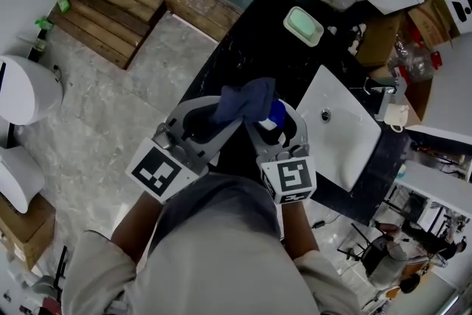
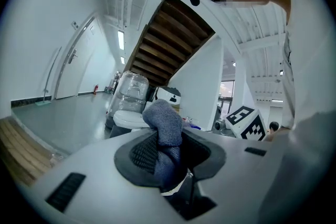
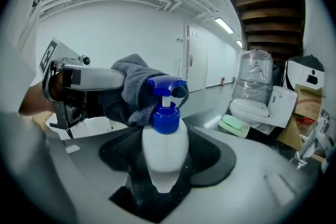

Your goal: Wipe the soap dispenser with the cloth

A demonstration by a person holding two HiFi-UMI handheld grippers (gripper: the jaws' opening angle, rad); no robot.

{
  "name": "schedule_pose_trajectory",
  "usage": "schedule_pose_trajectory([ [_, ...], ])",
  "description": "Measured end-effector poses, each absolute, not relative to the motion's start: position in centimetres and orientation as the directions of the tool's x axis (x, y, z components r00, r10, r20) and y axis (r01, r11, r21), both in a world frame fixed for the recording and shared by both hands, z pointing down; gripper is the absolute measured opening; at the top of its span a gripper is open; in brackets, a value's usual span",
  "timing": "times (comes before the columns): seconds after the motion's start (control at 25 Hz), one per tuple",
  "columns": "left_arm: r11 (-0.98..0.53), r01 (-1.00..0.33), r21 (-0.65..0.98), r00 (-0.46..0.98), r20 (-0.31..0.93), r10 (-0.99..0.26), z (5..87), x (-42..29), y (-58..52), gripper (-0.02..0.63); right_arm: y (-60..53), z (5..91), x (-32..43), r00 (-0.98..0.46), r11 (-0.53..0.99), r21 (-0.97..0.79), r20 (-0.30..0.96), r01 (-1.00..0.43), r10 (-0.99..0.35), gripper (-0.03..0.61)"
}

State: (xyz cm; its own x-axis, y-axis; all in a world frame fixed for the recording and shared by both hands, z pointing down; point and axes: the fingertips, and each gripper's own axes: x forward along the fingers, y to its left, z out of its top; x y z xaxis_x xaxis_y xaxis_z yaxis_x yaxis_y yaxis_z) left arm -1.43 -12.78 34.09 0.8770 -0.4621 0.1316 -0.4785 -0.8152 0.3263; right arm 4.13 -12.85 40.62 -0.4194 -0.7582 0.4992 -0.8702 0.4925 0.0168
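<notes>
Nearest to you are your two claws, held up close in front of your chest above the edge of the black stone surface [image 1: 258,40]. The left claw [image 2: 165,157] is clamped on a dark blue terry cloth; the right claw [image 3: 160,165] is clamped round the belly of a white plastic soap dispenser with a blue pump head. Beyond them on the surface sits the white square sink [image 1: 339,136], off to your right.

The soap dispenser [image 3: 164,149] stands upright between the right jaws, off the surface, its pump pointing toward the left claw. It looks light, smooth and probably slippery where soap has run, and the thin wall may give under pressure, so keep your hold low on the body and leave the pump and shoulders free for wiping.

The cloth [image 2: 164,123] is soft and limp. It bunches out past the left jaws and lies against the pump head, so the wiping seems to be under way there.

A small pale green soap dish [image 1: 303,25] lies farther back on the surface.
</notes>
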Motion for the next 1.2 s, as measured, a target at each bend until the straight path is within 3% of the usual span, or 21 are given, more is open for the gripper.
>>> schedule_pose_trajectory([
  [1.2,-0.763,-0.540,0.355,0.841,0.259,-0.475,41.1,-2.7,-15.1,0.101,-12.8,40.6,3.9,-0.424,0.498,0.015,0.505,-0.867,-0.752,0.250],
])
